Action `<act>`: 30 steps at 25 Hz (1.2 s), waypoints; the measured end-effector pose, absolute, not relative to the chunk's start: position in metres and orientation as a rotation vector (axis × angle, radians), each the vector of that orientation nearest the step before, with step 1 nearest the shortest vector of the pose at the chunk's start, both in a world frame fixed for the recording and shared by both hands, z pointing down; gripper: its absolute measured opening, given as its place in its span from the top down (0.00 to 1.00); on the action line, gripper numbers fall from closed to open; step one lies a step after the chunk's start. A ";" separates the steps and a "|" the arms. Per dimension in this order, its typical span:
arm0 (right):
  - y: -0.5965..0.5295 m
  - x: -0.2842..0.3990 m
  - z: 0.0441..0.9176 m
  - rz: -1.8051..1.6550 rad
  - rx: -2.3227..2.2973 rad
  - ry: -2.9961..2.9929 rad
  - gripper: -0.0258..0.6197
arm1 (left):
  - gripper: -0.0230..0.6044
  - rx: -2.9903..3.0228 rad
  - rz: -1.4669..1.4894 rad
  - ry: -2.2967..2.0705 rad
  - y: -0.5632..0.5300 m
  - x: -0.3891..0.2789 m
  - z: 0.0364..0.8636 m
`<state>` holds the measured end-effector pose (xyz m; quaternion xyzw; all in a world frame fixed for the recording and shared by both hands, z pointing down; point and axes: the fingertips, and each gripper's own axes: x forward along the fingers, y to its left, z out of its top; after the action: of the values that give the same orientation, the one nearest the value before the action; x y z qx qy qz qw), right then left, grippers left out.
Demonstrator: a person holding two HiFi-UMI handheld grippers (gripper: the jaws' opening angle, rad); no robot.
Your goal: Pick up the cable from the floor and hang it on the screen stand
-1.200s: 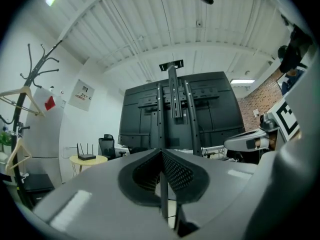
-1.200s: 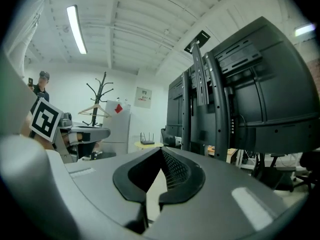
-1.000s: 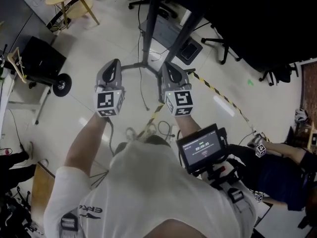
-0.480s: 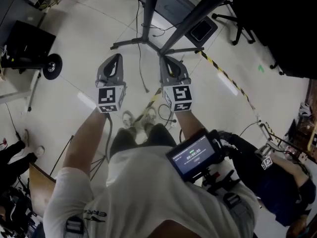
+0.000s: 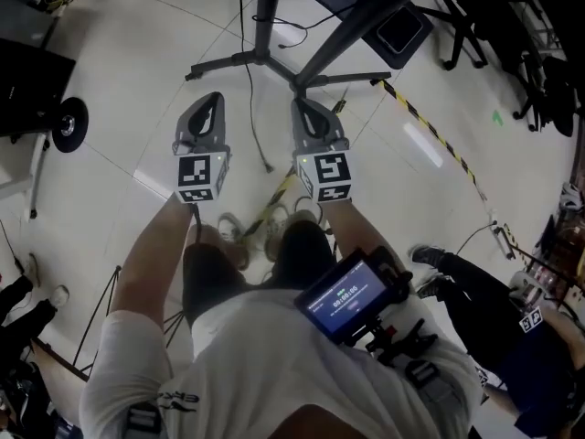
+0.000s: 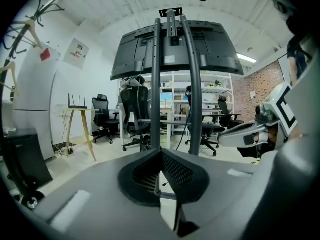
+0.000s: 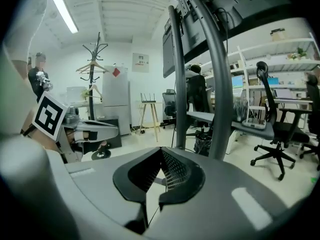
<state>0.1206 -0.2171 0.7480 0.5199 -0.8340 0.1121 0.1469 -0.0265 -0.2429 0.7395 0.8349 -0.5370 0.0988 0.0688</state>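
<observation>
Cable (image 5: 257,126), thin and dark, lies loose on the pale floor (image 5: 119,90). It runs from the 12 o'clock edge of the head view past the stand's feet and ends between the two grippers, touched by neither. Nearest the camera is the person's white shirt (image 5: 247,364), with a small monitor (image 5: 347,293) mounted in front of the chest toward 4 o'clock. Just past it a pair of shoes (image 5: 272,227) stands on the floor. Ahead of the shoes both arms reach toward 12 o'clock. The left gripper (image 5: 212,101) has its jaws pressed together with nothing between them, and the right gripper (image 5: 305,104) is likewise clenched on nothing (each gripper's own view shows the two pads meeting in a point). They hang side by side, apart, with the cable's free end in the gap. Beyond their tips, at 12 o'clock, the screen stand (image 5: 267,16) spreads dark legs over the floor. A yellow-and-black striped tape (image 5: 430,133) runs from its base toward 3 o'clock. A black wheel (image 5: 69,123) sits at 10 o'clock, and a second person (image 5: 498,314) is low down at 4 o'clock. In the left gripper view the stand's twin poles rise dead ahead to the back of a large screen (image 6: 172,49), with office chairs (image 6: 131,115) farther off.
</observation>
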 end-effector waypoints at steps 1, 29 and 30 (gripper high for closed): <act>-0.218 0.120 0.768 0.323 1.496 -2.399 0.94 | 0.96 2.521 0.300 -1.613 -0.245 -0.026 0.759; -0.224 0.107 1.166 0.422 1.462 -2.288 0.94 | 0.96 2.576 0.407 -1.435 -0.283 -0.028 1.132; -0.223 0.104 1.172 0.429 1.454 -2.285 0.94 | 0.96 2.577 0.409 -1.427 -0.281 -0.027 1.137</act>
<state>0.1045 -0.2226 1.1722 0.5196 -0.8168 0.1535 0.1984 -0.0274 -0.2808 1.1366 0.8635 -0.4780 0.1372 0.0837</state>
